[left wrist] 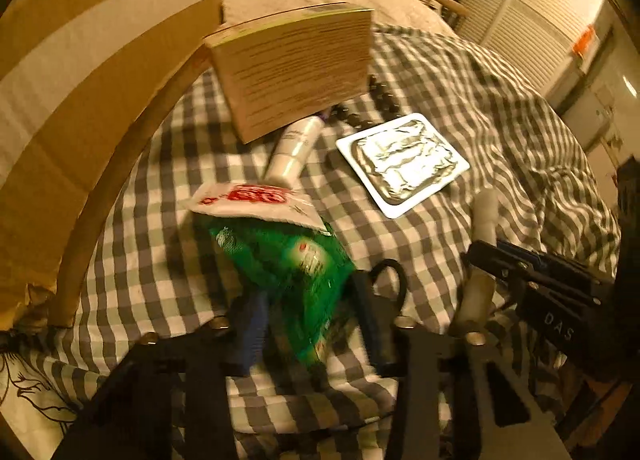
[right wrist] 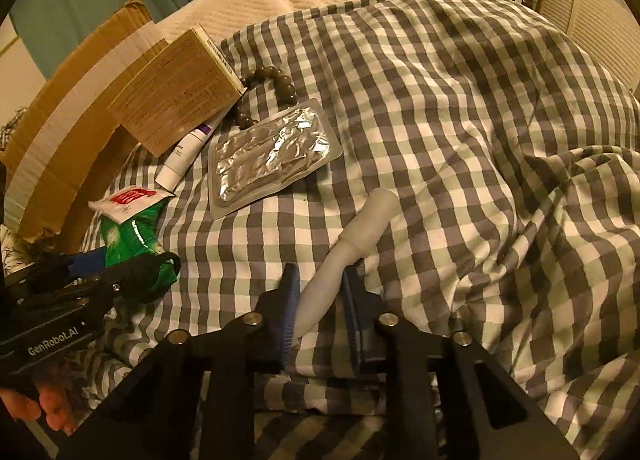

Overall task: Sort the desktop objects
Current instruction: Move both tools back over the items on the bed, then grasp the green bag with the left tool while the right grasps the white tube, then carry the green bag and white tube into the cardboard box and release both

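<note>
Checked cloth: woven, matt, creased. Green packet: glossy plastic film. Blister pack: crinkled shiny foil. Box: matt card. Pale tube: matt, smooth.

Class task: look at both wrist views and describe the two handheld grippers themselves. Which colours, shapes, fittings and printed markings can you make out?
Both are black, angular tools with silver round bolts at the finger pivots and blue pads on the fingers' inner faces. The left gripper carries white "GenRobot.AI" lettering on its side; bare fingers of the person show beneath it, no sleeve visible. The right gripper shows white letters reading "D A S" on its body. No cables are visible.
</note>
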`<action>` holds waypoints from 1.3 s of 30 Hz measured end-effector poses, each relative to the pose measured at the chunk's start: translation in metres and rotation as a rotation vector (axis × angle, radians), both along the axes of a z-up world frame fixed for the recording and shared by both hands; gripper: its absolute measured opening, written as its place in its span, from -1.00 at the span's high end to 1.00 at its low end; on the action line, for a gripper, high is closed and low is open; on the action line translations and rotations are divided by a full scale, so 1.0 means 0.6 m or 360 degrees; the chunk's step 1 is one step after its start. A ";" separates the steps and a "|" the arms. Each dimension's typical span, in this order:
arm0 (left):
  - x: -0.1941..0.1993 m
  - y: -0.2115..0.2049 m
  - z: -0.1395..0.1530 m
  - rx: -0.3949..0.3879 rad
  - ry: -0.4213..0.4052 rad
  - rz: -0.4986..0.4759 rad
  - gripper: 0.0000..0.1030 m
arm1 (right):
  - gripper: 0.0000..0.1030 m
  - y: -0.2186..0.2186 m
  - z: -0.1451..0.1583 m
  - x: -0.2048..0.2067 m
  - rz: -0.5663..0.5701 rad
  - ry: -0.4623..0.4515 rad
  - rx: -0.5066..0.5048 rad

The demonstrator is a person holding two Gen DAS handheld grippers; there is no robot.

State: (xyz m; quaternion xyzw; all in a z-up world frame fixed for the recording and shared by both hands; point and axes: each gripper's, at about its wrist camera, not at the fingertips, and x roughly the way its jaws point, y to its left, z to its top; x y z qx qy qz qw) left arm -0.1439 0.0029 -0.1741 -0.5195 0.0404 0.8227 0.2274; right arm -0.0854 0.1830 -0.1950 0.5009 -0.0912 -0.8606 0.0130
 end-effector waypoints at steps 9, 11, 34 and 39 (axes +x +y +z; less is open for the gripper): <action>0.016 0.001 0.053 0.0039 0.0223 -0.0055 0.49 | 0.79 0.007 0.021 0.018 -0.0004 0.0088 -0.0007; 0.013 -0.004 0.056 0.0057 0.0231 -0.0053 0.51 | 0.79 0.006 0.024 0.020 -0.0002 0.0104 -0.0006; 0.011 -0.120 0.227 0.0490 0.0721 0.0132 0.52 | 0.79 0.005 0.131 0.056 0.0015 0.0403 -0.0144; 0.012 -0.163 0.259 0.0451 0.0827 0.0267 0.52 | 0.79 -0.035 0.176 0.039 0.0109 0.0471 -0.0179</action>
